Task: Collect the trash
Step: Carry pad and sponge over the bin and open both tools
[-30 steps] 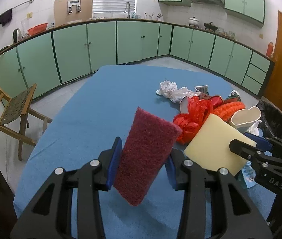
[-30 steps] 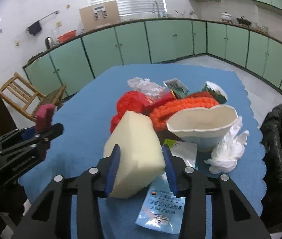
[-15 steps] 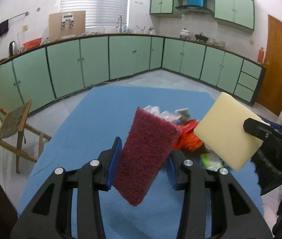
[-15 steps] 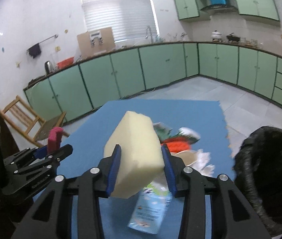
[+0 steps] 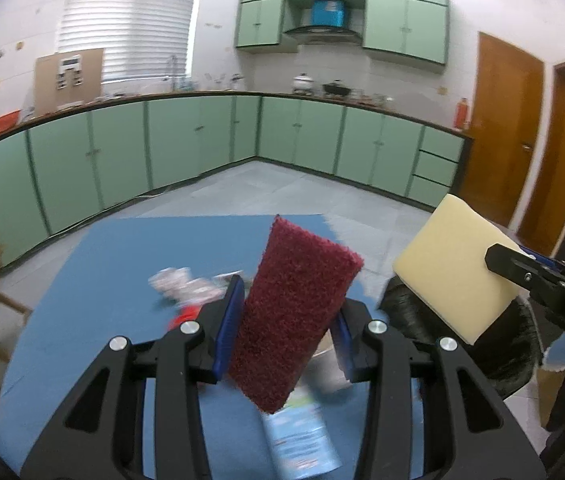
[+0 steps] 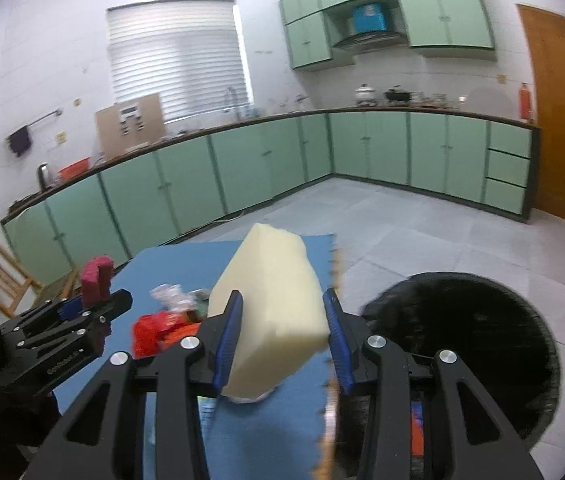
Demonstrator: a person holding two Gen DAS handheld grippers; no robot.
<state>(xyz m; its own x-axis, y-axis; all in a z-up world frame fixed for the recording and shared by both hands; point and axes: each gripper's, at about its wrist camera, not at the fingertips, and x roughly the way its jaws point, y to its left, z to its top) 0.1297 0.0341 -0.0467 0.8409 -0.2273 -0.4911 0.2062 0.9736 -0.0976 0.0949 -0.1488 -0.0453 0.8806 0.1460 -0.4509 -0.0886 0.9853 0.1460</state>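
Grip status: the left gripper is closed on a dark red scouring pad, its blue pads pressing the pad's two sides. The pad stands tilted, top leaning right, and hangs clear above the blue surface.

The right gripper is closed on a pale yellow sponge block, clamped between its blue pads and raised off the surface. In the left wrist view the same sponge block appears at right, above the rim of a black trash bag.

The trash bag's open mouth lies just past the right edge of the surface, below and right of the sponge block. In the right wrist view the left gripper appears at left with the scouring pad between its fingers.

Remaining trash lies on the surface, blurred: a crumpled white wrapper, red items, and a blue-and-white printed pouch near the front edge. Green cabinets line the far walls.
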